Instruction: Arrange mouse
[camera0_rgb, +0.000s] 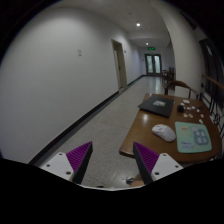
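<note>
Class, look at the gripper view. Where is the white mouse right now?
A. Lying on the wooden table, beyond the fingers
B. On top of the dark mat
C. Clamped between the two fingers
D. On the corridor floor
A: the mouse lies on the table, ahead of the open gripper, which holds nothing, with the dark mat farther back.

A wooden table (137, 133) stands at one side of a long corridor. On it lie a dark flat mat (157, 104) at the far end and a pale green sheet (195, 137) with small pieces on it nearer. A chair (180, 88) stands beyond the table. The grey floor (105, 125) runs to a double door (152, 64). A brown door (121, 66) is set in the white wall (50, 80).
</note>
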